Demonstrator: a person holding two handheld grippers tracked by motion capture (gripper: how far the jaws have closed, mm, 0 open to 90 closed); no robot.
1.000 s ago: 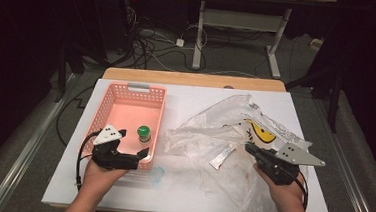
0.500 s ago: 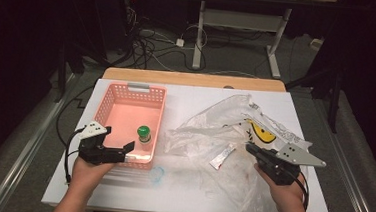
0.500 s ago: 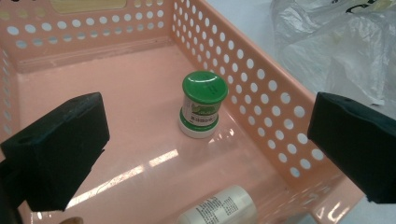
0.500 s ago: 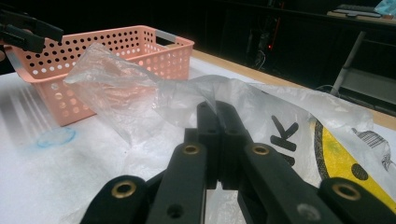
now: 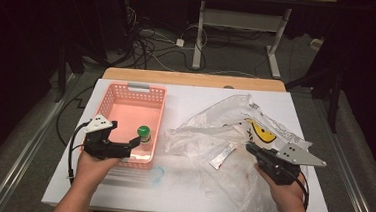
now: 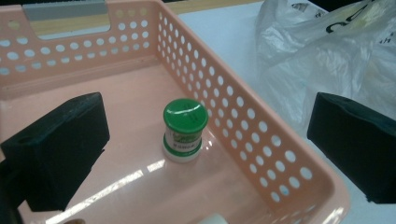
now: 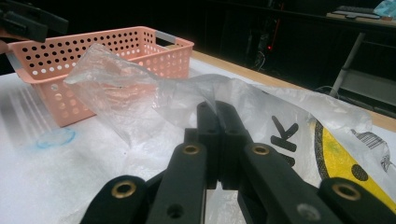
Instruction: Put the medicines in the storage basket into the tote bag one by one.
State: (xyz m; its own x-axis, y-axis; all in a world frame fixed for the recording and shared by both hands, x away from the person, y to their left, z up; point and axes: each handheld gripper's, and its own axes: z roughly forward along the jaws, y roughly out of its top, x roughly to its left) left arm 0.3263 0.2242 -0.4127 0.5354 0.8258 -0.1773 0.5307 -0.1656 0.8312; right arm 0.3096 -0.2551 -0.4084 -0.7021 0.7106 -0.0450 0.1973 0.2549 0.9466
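**Green-capped jar stands in the basket; right tongs pinch the bag**

The left tongs (image 5: 134, 143) stand wide apart over the near end of the pink perforated plastic basket (image 5: 127, 92), one jaw above the basket floor and the other outside its right wall, gripping nothing. Between them in the left gripper view stands a small white plastic jar with a glossy green screw cap (image 6: 185, 130), upright on the basket floor close to the right wall; a green-printed label wraps its body, the wording too blurred to read. To the right, on the white worktop (image 5: 191, 98), lies a crumpled clear plastic bag with a yellow and black print (image 5: 224, 131), with a small white sachet (image 5: 222, 155) on it. The right tongs (image 5: 249, 147) are closed tight, pinching a fold of that bag's film.
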